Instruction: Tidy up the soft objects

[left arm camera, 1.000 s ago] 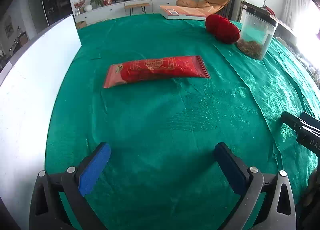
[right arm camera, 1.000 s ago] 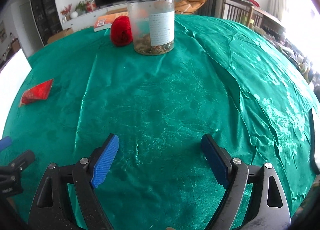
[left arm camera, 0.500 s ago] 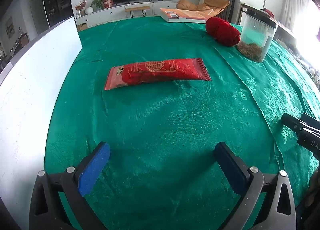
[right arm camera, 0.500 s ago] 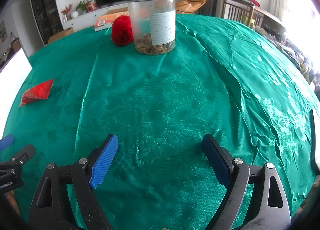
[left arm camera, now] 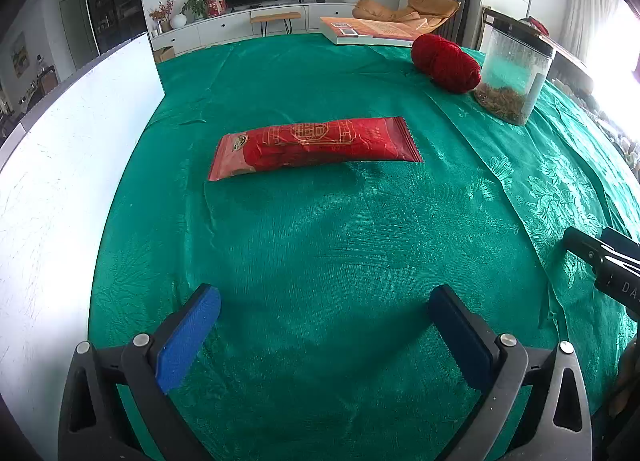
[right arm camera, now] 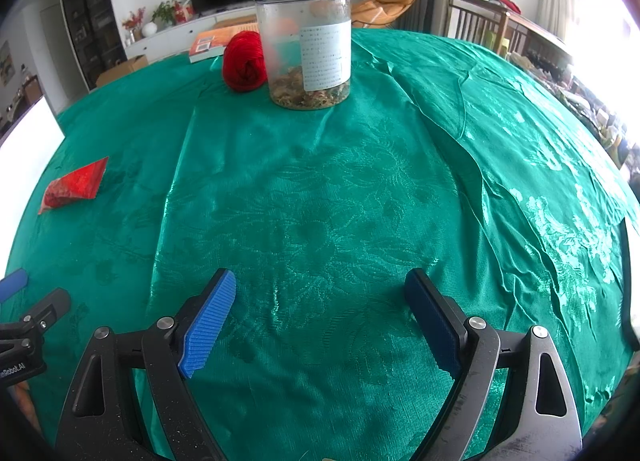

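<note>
Two tools hover over a table [left arm camera: 304, 261] covered by a green patterned cloth, and neither grips anything. The left tool [left arm camera: 324, 321] has its blue pads spread wide above bare cloth at the near edge. The right tool [right arm camera: 320, 301] is also spread wide over bare cloth, and its black frame shows at the right edge of the left camera's view.

A long red snack packet [left arm camera: 314, 145] lies flat on the cloth, crosswise, well ahead of the left tool and apart from it. In the right camera's view only one end of that packet [right arm camera: 76, 185] shows, at the far left.

Farther off, toward the right, a ball of red yarn [left arm camera: 446, 63] rests on the cloth just beside a clear plastic jar [right arm camera: 306, 47] with a black lid and some dried bits at its bottom. A book [left arm camera: 368, 29] with an orange cover lies at the table's far edge, behind the yarn. A white board [left arm camera: 68, 165] stands along the left side.
</note>
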`<state>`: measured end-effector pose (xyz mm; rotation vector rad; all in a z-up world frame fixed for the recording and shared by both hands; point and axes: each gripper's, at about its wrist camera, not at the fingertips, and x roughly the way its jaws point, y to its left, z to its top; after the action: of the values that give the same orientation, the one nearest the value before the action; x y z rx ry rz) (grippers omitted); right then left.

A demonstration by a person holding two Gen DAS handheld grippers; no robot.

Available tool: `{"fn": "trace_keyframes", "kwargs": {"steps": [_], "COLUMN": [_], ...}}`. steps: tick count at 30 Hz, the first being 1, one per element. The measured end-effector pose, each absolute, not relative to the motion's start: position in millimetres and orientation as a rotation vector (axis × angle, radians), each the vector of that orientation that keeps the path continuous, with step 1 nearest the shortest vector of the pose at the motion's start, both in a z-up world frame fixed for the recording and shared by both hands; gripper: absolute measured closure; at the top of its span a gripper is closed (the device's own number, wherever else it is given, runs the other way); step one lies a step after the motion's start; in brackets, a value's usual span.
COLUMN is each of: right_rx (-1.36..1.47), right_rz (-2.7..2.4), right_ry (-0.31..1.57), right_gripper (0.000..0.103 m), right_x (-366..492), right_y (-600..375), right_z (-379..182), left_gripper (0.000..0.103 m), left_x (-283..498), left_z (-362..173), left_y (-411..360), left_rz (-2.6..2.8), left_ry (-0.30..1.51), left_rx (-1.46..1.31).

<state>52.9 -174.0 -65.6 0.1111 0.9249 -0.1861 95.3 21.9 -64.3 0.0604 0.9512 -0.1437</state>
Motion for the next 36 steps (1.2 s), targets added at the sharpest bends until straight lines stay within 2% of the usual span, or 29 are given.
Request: {"fn": "trace_keyframes", "kwargs": {"steps": [36], "right_rx": [0.113], "right_rz": [-0.186], "right_ry": [0.927], "right_gripper": [0.014], "right_x": [52.7], "right_y": [-174.4], "right_z": [-65.6], "left_gripper": [0.0], "left_x": [97.0], "left_z": [-63.7], "left_y": [34.6], "left_rz": [-0.159], "left_ry": [0.965], "left_rx": [0.083]}}
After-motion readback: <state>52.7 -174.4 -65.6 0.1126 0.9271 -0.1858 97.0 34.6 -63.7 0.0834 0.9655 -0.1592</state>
